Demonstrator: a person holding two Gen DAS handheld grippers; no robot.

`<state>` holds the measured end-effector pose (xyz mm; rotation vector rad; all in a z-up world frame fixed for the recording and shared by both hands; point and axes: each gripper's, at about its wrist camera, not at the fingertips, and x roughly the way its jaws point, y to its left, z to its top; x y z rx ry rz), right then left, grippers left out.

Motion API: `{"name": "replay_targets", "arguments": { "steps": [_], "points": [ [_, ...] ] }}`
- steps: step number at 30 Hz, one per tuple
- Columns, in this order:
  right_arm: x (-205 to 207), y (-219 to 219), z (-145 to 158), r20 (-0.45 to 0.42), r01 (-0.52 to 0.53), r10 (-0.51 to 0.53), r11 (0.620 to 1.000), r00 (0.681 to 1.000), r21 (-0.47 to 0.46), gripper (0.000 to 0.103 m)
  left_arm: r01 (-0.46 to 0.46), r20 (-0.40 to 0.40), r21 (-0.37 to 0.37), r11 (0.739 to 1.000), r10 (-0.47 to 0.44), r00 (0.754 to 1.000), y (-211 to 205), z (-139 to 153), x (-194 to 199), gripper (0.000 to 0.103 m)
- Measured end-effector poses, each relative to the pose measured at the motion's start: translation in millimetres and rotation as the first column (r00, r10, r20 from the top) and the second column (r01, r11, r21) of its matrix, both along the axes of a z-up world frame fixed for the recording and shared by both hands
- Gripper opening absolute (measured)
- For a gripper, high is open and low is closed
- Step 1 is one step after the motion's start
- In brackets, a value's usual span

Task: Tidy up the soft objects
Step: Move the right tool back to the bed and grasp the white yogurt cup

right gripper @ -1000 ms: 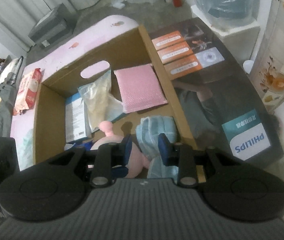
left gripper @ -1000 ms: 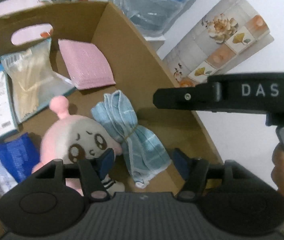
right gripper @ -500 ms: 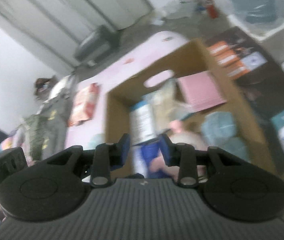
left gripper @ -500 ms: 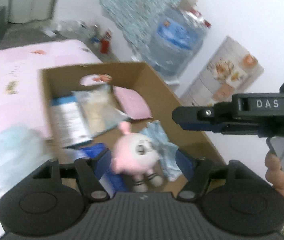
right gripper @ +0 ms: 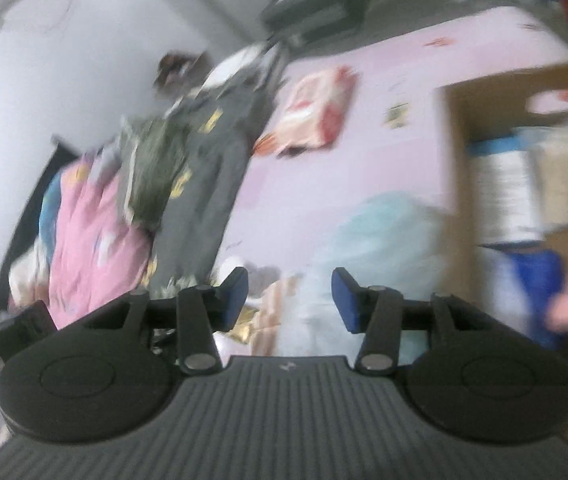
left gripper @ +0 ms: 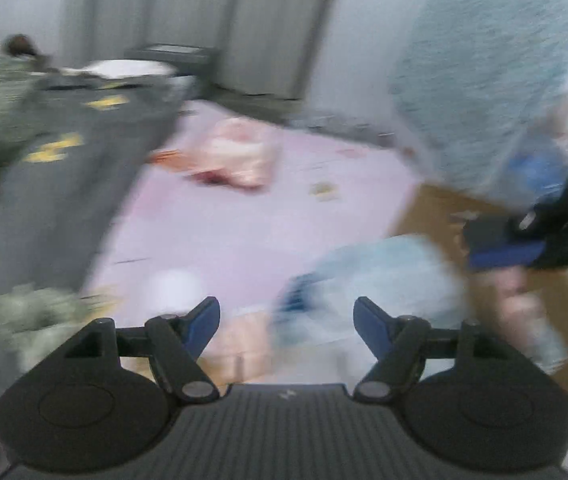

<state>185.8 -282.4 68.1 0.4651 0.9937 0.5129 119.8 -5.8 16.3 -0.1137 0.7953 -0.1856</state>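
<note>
Both views are blurred by motion. My left gripper [left gripper: 286, 320] is open and empty, above the pink mat [left gripper: 243, 216]. A pale blue soft bundle [left gripper: 380, 280] lies just ahead of it, beside the cardboard box [left gripper: 436, 208] at the right. My right gripper [right gripper: 290, 296] is open and empty, with the same pale blue bundle [right gripper: 380, 240] ahead on the pink mat [right gripper: 364, 52]. The box [right gripper: 460, 152] stands at the right with blurred packets inside. The right gripper also shows in the left wrist view [left gripper: 524, 240], far right.
A pink-and-red packet [left gripper: 239, 156] lies on the mat; it also shows in the right wrist view [right gripper: 320, 112]. Grey and pink bedding [right gripper: 123, 208] is piled at the left. Small soft items [left gripper: 35, 312] lie near the mat's front left. A teal cloth [left gripper: 484, 72] hangs behind the box.
Both grippers have swung left, away from the box's inside, toward the pink mat. The right gripper's jaws have opened wider. The plush and blue cloth in the box have left view.
</note>
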Motion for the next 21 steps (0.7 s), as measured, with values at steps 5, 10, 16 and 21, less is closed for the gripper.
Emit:
{"name": "replay_targets", "arguments": {
  "steps": [5,10,16,21],
  "points": [
    [31.9,96.8,-20.8,-0.038,-0.161,0.159,0.985,0.987,-0.057,0.054,-0.095,-0.035,0.098,0.991,0.099,0.994,33.7,-36.1,-3.0,0.069],
    [56.2,187.1,-48.5,-0.033,-0.284,0.286,0.92,0.958,-0.27,0.068,-0.113,-0.063,0.127,0.985,0.121,0.991,45.5,-61.1,1.5,0.063],
    [69.8,253.6,-86.0,-0.025,-0.345,0.379,0.808,0.925,-0.477,0.073,-0.105,-0.094,0.125,0.987,0.117,0.989,56.9,-79.3,2.8,0.059],
    [82.8,262.2,-107.4,-0.032,-0.353,0.391,0.788,0.92,-0.504,0.06,-0.097,-0.11,0.1,0.99,0.108,0.988,63.0,-87.3,3.8,0.058]
  ]
}}
